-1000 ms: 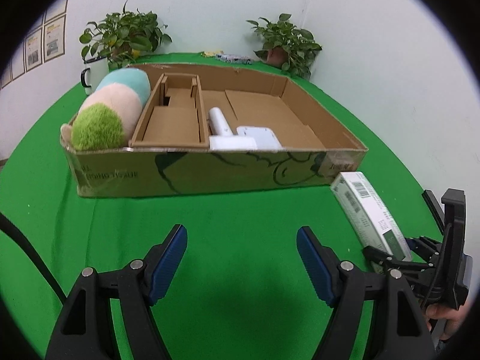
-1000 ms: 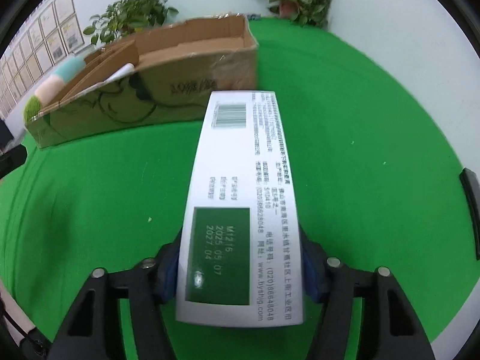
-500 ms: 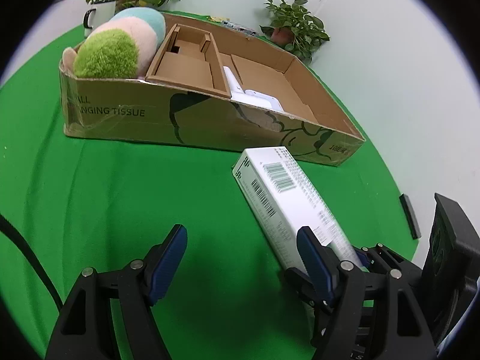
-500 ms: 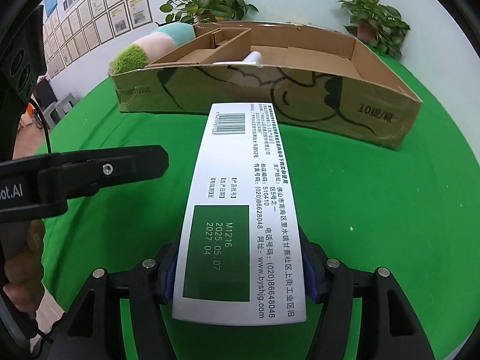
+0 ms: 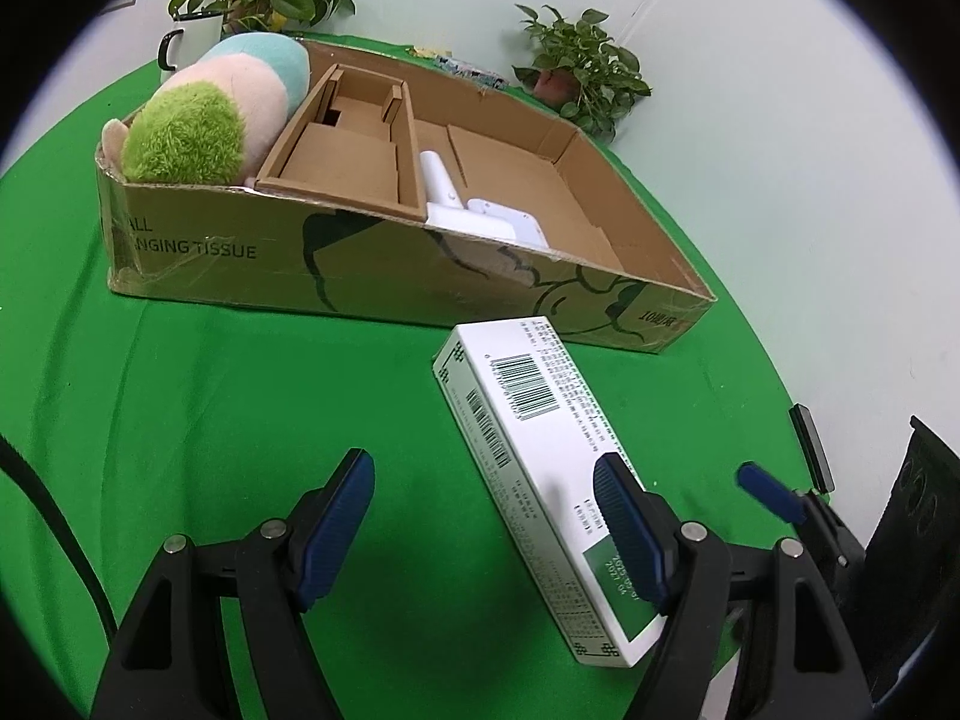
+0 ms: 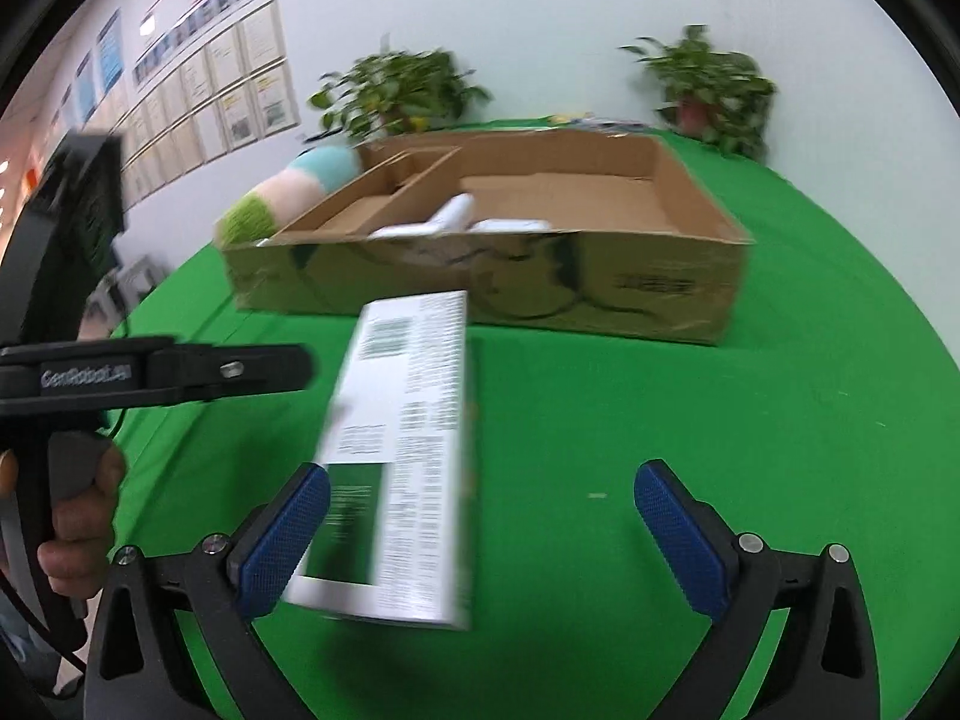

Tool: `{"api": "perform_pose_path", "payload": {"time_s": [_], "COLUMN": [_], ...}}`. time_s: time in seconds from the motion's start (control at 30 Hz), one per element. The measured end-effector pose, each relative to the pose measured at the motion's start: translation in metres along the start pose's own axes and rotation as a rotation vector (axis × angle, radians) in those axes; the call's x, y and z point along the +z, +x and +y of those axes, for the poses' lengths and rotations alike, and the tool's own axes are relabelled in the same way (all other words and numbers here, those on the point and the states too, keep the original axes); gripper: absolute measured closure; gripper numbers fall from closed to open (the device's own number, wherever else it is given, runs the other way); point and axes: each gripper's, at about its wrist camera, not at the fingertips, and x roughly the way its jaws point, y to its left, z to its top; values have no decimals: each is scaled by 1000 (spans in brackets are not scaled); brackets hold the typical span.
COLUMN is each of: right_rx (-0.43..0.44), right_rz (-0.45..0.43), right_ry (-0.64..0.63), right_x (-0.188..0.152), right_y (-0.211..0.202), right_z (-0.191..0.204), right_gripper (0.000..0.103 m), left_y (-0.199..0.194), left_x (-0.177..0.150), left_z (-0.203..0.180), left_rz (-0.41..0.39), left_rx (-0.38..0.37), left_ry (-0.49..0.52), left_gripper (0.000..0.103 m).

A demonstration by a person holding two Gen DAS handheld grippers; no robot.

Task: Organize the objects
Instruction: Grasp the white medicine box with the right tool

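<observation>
Right gripper (image 6: 480, 531) jaws opening, wide now; a second ago they clamped the white carton (image 6: 402, 456), which now lies free between them, beside the left pad, on the green cloth (image 6: 690, 408); left gripper (image 5: 483, 519) open, empty, unchanged; carton sits just short of the cardboard box (image 5: 372, 276); likely a regrip before boxing it.

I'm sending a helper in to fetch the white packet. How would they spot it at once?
On the green table, find the big open cardboard box. The packet lies on the cloth just outside its front wall. It is the only long white carton with a barcode and a dark green panel.
</observation>
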Motion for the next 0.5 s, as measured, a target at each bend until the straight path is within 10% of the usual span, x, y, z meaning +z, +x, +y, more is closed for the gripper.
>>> {"api": "perform_pose_path", "payload": {"time_s": [0.27, 0.5], "right_rx": [-85, 145], "right_rz": [26, 77], "right_ry": [19, 1], "right_x": [-11, -15], "right_y": [-14, -6], "right_z": [-54, -13], "right_gripper": [1, 1], "left_y": [18, 17], "left_x": [-3, -2], "left_z": [-11, -10], "left_rz": [53, 64], "left_rx": [-27, -29], "left_ry": [11, 4], "left_gripper": [28, 28]}}
